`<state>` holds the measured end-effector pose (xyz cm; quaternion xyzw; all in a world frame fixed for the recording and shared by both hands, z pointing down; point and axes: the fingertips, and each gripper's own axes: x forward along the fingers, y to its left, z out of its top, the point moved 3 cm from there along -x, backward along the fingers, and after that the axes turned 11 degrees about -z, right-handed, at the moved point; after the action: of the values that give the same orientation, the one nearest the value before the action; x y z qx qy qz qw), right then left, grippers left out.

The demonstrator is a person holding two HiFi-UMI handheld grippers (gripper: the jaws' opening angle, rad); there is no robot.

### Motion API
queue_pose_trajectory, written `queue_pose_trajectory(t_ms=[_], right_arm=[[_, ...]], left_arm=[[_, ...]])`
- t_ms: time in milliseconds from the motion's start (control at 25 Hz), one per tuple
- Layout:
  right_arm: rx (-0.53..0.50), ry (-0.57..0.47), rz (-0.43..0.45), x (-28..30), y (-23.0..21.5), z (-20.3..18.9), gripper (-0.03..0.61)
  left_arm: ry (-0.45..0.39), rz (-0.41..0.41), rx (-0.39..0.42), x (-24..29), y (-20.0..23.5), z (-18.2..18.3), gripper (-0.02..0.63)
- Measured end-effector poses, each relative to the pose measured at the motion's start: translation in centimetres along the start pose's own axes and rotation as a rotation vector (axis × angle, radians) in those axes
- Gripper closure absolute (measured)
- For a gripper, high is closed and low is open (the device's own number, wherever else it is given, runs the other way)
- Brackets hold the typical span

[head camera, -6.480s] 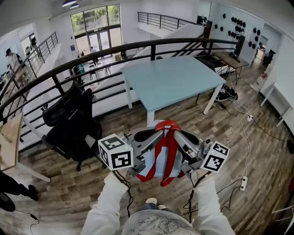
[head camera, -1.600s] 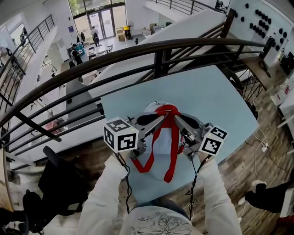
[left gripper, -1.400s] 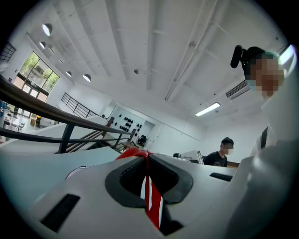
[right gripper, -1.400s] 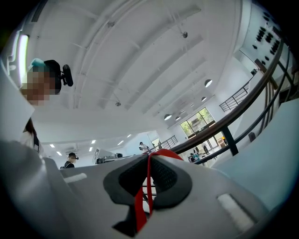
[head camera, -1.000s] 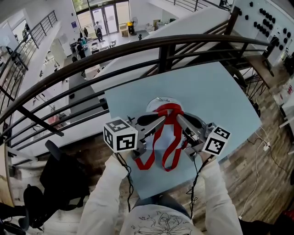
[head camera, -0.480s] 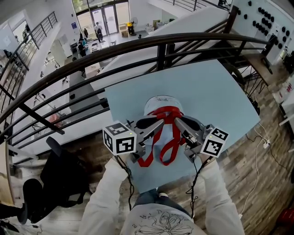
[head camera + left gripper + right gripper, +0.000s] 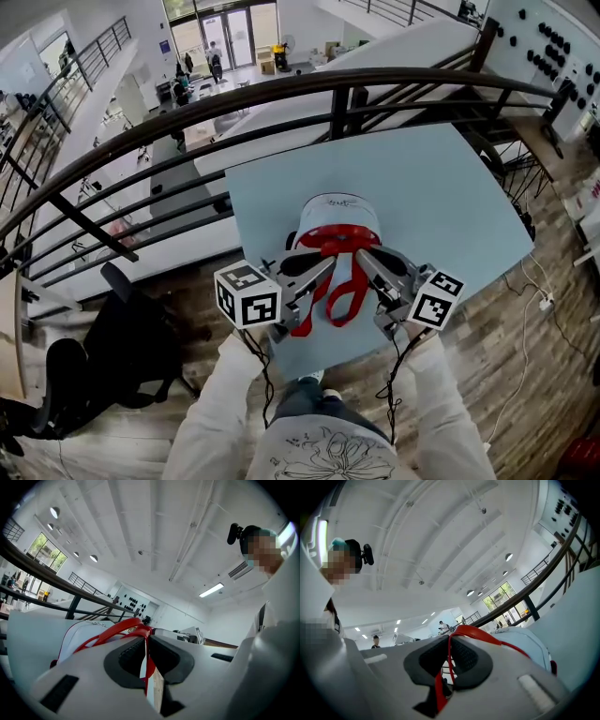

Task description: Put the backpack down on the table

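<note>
Quick status from us: the backpack (image 7: 335, 217) is over the table (image 7: 450, 187), on the half nearest the table's front edge. We honestly can't tell if its bottom is resting on the tabletop. The left gripper (image 7: 145, 641) is pinched narrow on a red strap (image 7: 113, 630), and the right gripper (image 7: 450, 653) is clamped tight on the other red strap (image 7: 479, 632). Both grippers sit side by side above the table's near edge. The railing (image 7: 281, 94) runs along the table's far side.

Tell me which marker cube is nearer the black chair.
The left gripper's cube; the chair stands on its side of the backpack, while the right gripper's cube is across the straps.
</note>
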<state>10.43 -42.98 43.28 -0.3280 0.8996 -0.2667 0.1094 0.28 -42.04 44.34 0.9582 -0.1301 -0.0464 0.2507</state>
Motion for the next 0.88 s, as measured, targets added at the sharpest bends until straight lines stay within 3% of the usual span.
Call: queue_pose_trajectory(t_ms=[320,520,800,880], right_arm=[[0.049,-0.013,0.013,-1.7,1.2,-2.1,0.552],[0.042,-0.026,-0.042,-2.2,1.1,-2.6,0.54],[-0.018,-0.041,-0.139,-2.8,0.9,-2.1,0.517],[-0.047,-0.031,-0.157,-2.8,1.1,-2.0,0.45]], left_arm=[[-0.001,0.029,-0.019,-1.2,-1.7,-2.5,0.581],[-0.034,0.077,-0.014,-1.7,-2.1,-2.9,0.577],[-0.027,0.151,0.013,-1.5,-2.6,-2.9,0.478],[-0.032,0.17,0.015,-1.9,-2.6,-2.9,0.459]])
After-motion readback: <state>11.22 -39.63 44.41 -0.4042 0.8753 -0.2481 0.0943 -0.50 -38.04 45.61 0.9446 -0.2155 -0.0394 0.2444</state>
